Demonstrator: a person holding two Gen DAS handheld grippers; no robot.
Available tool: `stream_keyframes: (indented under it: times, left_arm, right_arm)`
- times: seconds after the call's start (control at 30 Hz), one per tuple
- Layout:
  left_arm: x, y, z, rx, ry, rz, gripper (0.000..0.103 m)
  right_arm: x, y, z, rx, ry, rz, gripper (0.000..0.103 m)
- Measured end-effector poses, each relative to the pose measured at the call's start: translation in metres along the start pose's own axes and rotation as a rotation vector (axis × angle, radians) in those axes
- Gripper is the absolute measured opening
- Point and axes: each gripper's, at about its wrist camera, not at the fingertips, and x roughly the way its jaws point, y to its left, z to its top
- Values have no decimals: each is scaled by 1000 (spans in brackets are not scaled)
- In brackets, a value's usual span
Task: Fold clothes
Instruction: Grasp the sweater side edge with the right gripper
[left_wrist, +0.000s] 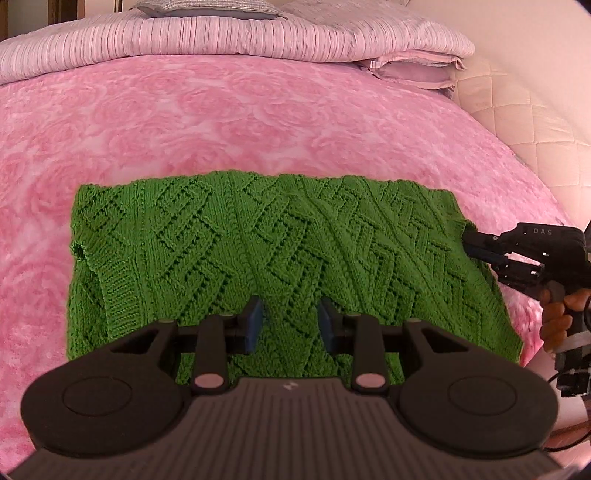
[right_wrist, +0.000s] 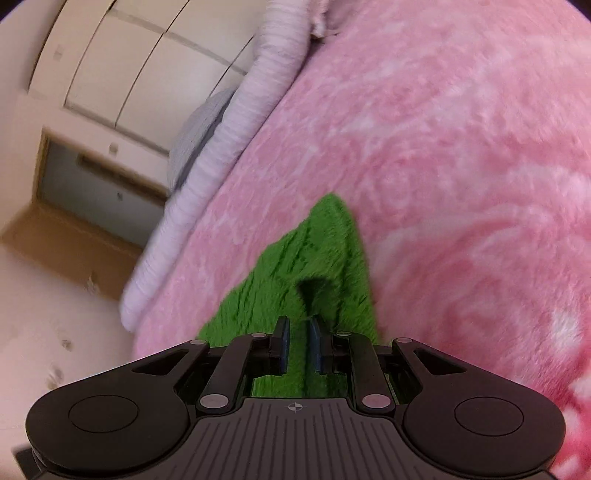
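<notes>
Pinching the green knit sweater's (left_wrist: 280, 258) right edge was the right gripper (right_wrist: 298, 341); left gripper (left_wrist: 291, 321) hovered spread above it.

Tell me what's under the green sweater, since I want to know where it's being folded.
The green knit sweater lies flat on a pink rose-patterned blanket that covers the bed. Blanket shows on all visible sides. Whatever lies directly beneath the sweater is covered, so it cannot be seen.

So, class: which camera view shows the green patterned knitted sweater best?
The left wrist view: the green patterned knitted sweater lies spread flat across the pink fluffy blanket, its outline and stitch pattern visible. The right wrist view shows only a blurred corner running between the right gripper's fingers.
</notes>
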Motion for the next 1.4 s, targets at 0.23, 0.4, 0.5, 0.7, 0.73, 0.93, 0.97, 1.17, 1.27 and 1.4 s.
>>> stream_keyframes:
  times: [0.23,0.4,0.5,0.7,0.73,0.93,0.97,1.17,1.27,1.4]
  left_arm:
    - [-1,8,1,-57,1,-29,29]
    - [-1,14,2,-93,4,-48,28]
    - [-1,14,2,-100,1,-47,28]
    - [-4,14,0,-102,-2,-39,28]
    - [-3,15,-1,-101,-1,-38,28]
    - [0,18,-4,-94,6,-28,28]
    - [0,18,-4,-89,7,-26,28]
    - [-4,20,-6,-83,8,-20,28]
    - [-5,21,-8,-91,11,-21,28]
    - [-10,20,-11,-88,12,-20,28]
  right_arm:
    - [2,-5,-4,15,85,66,17]
    - [-4,-9,-5,28,92,94,15]
    - [-2,-2,-5,17,102,104,15]
    - [-3,20,-14,-99,52,36,2]
    - [-9,27,-17,-139,33,15,1]
    - [-30,39,-38,-253,4,-245,0]
    - [-26,33,-41,-232,12,-244,0]
    - [-41,22,-31,-102,0,-138,4]
    - [-52,27,-33,-83,-11,-57,9]
    - [-56,20,-42,-62,14,-32,10]
